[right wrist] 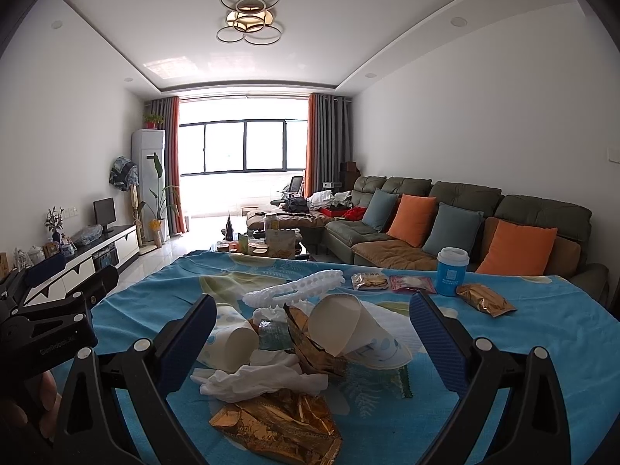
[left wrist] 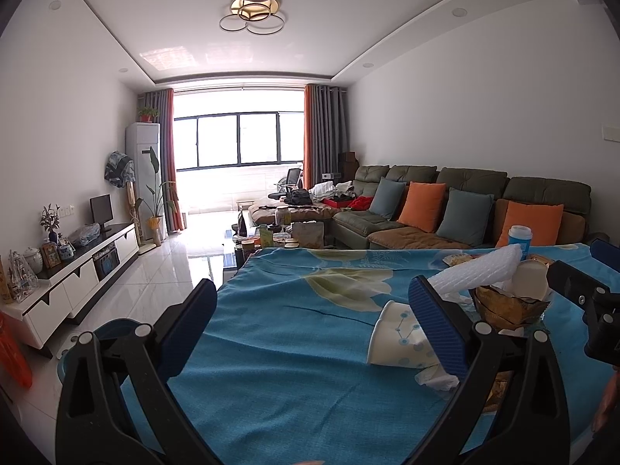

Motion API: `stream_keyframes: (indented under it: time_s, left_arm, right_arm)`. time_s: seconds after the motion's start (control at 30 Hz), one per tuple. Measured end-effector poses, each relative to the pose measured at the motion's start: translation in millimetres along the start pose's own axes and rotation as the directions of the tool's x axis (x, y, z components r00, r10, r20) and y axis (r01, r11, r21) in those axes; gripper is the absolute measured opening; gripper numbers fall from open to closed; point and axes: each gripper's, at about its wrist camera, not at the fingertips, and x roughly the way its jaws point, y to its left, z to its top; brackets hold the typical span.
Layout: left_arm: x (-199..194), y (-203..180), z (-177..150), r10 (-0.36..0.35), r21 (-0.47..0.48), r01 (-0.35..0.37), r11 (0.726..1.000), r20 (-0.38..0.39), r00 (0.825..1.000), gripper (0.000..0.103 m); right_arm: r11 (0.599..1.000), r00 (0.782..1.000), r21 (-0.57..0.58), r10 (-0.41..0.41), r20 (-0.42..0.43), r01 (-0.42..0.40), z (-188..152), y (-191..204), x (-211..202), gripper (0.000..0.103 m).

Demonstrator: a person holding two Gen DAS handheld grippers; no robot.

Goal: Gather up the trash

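A trash pile lies on the blue floral tablecloth (right wrist: 503, 348): two tipped paper cups (right wrist: 232, 343) (right wrist: 348, 329), crumpled white tissue (right wrist: 267, 381), gold foil wrappers (right wrist: 279, 424) and a white foam net sleeve (right wrist: 298, 290). My right gripper (right wrist: 314, 341) is open and empty, its fingers either side of the pile. My left gripper (left wrist: 314, 325) is open and empty over bare cloth; its right finger (left wrist: 438, 329) stands in front of a paper cup (left wrist: 395, 339). The foam sleeve (left wrist: 480, 269) and a gold wrapper (left wrist: 507, 308) show to its right.
A blue lidded cup (right wrist: 451, 271), snack packets (right wrist: 370, 282) (right wrist: 412, 283) and a gold packet (right wrist: 486, 299) lie at the table's far right. A cluttered coffee table (right wrist: 263, 246), a green sofa (right wrist: 465, 224) and a TV cabinet (left wrist: 77, 271) stand beyond.
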Motion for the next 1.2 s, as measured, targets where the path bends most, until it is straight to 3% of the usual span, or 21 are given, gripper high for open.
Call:
stream_keyframes:
  time_s: [1.2]
  left_arm:
    - [-0.1, -1.5, -1.0, -0.002, -0.008, 0.002, 1.0, 0.001, 1.0, 0.097]
  right_arm:
    - [1.0, 1.0, -0.001, 0.0, -0.002, 0.0, -0.6, -0.8, 1.3, 0.096]
